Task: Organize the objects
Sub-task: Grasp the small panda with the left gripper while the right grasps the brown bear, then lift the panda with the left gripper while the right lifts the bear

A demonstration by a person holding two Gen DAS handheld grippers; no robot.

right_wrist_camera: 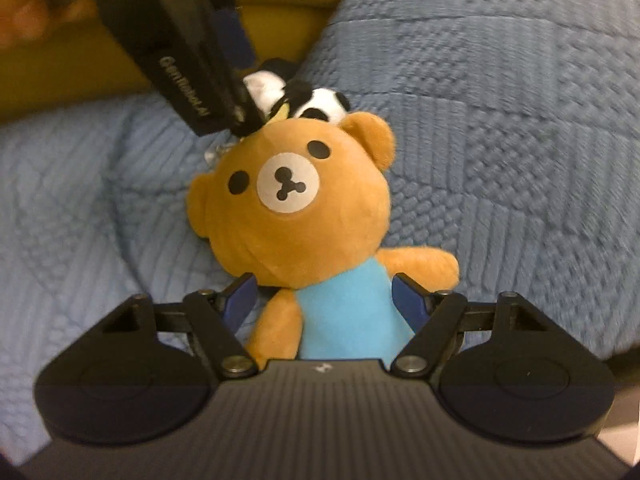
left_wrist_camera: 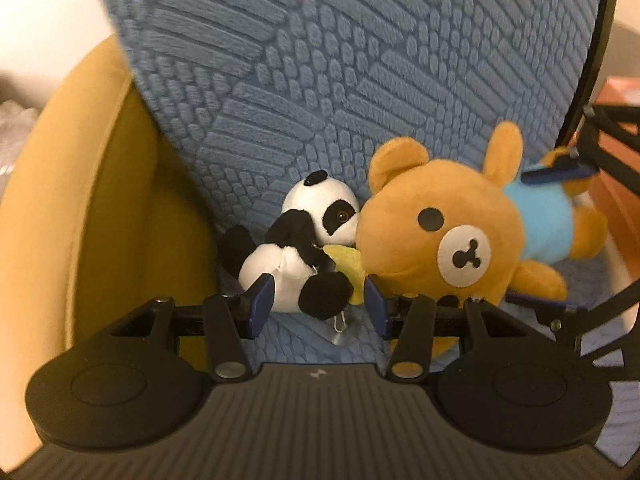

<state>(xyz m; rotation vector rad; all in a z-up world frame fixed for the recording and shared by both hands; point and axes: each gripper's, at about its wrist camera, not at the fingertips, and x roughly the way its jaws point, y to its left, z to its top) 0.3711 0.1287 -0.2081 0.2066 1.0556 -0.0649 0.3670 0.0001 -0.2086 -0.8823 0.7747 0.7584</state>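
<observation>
Blue quilted cushion [left_wrist_camera: 360,60] on a yellow seat [left_wrist_camera: 112,184] carries 2 soft, light plush toys. Left hand-held gripper [left_wrist_camera: 318,300] pinches the panda [left_wrist_camera: 296,256] at its body; right hand-held gripper [right_wrist_camera: 324,300], jaws closing, straddles the bear [right_wrist_camera: 296,208] at its blue torso, a squashy, secure hold.

The small black-and-white plush panda [right_wrist_camera: 320,98] is largely hidden behind the brown plush bear's head [right_wrist_camera: 296,208]. A blurred hand [right_wrist_camera: 28,12] is cut off at the corner.
</observation>
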